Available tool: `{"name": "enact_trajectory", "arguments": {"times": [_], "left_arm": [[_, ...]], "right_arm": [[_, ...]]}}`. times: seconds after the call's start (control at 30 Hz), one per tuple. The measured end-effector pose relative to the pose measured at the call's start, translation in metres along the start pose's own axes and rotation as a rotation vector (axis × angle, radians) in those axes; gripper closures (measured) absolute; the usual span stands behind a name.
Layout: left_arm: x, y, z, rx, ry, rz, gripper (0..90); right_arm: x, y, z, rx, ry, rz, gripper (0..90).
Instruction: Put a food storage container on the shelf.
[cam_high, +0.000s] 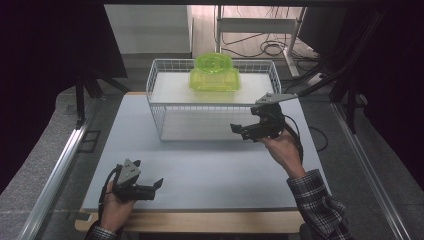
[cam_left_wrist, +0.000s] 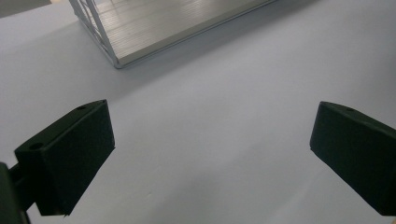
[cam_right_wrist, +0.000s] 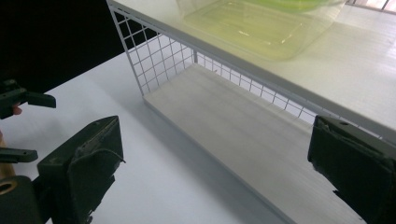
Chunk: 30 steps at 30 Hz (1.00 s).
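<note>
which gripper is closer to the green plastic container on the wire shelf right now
Right. The right gripper hovers beside the white wire shelf, just below the green container. The left gripper sits near the table's front edge, far from it.

Lying bare between left gripper (cam_high: 159, 184) and rack (cam_high: 155, 107): wide grey table (cam_high: 200, 165), open for passing. Blocking the far half: rack, tub (cam_high: 214, 73) sitting on its top shelf. Standing open toward right gripper (cam_high: 239, 131): rack's lower shelf (cam_right_wrist: 243, 135), jaws gaping wide.
</note>
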<state>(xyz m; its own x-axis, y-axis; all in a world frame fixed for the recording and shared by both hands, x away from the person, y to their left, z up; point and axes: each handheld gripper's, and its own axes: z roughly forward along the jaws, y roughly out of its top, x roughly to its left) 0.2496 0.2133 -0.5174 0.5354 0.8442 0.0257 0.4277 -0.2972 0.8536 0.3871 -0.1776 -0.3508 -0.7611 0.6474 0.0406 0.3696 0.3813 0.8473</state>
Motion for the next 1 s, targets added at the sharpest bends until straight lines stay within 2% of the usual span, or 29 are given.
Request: {"name": "enact_trajectory", "arguments": {"times": [0.47,1.0], "left_arm": [[-0.001,0.000,0.000,-0.007,-0.010,0.008,0.0],[-0.003,0.001,0.000,-0.008,-0.020,0.012,0.0]], "right_arm": [[0.005,-0.034,-0.004,0.011,-0.022,-0.023,0.8],[0.000,-0.072,-0.012,0.015,-0.042,0.010,0.6]]}}
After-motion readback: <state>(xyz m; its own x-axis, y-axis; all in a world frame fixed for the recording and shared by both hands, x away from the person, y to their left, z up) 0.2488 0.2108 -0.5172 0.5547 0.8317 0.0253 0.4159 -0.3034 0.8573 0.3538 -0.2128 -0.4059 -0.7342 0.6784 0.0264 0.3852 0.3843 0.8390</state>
